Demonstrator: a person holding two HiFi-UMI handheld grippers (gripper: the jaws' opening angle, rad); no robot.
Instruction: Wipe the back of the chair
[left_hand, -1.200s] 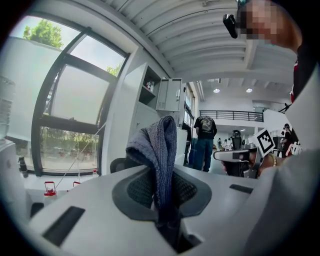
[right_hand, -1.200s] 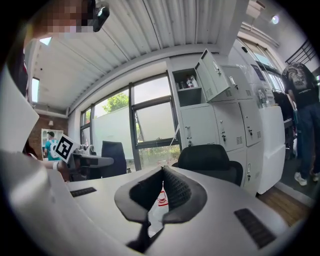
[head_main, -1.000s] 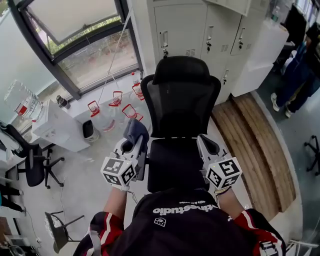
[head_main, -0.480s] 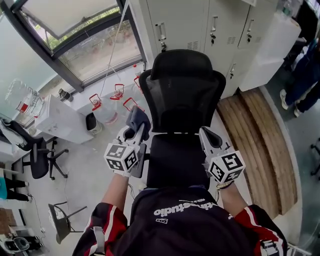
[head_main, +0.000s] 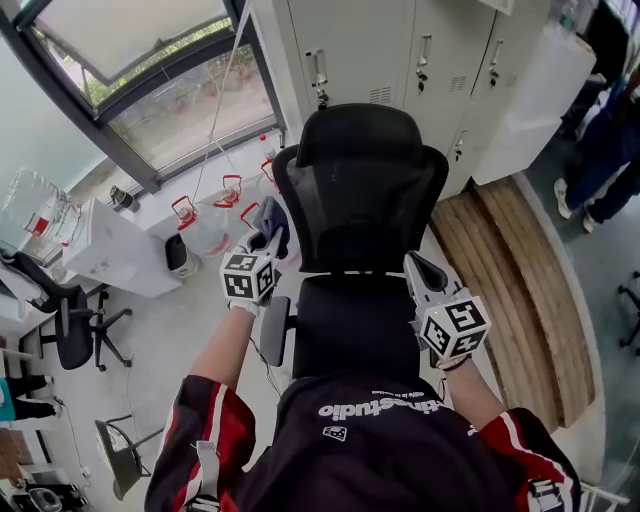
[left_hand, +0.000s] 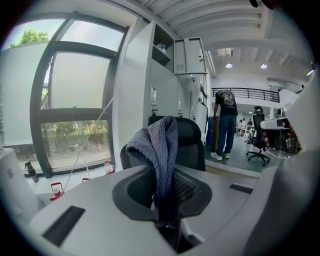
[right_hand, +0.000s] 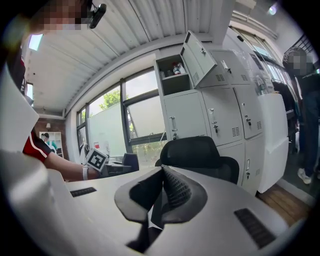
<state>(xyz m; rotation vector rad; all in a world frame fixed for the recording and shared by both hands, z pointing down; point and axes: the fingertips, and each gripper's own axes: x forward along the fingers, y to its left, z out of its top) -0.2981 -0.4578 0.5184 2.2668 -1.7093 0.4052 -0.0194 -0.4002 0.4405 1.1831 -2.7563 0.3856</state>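
A black mesh office chair (head_main: 360, 200) with a headrest faces me, its seat just below my hands. My left gripper (head_main: 268, 236) is shut on a grey-blue cloth (head_main: 274, 222) and hangs beside the left edge of the chair back; whether the cloth touches the mesh I cannot tell. In the left gripper view the cloth (left_hand: 159, 150) drapes up out of the jaws in front of the chair (left_hand: 191, 140). My right gripper (head_main: 418, 268) is shut with nothing in it, at the seat's right side, below the backrest. The chair back (right_hand: 200, 155) shows ahead in the right gripper view.
White metal lockers (head_main: 400, 50) stand right behind the chair. Water jugs with red handles (head_main: 200, 225) and a white box (head_main: 115, 255) sit on the floor at left under the window. A wooden step (head_main: 510, 290) runs at right. A person (head_main: 600, 150) stands at far right.
My left gripper has risen with the cloth from beside the seat up to the left edge of the backrest. The right gripper has stayed about where it was.
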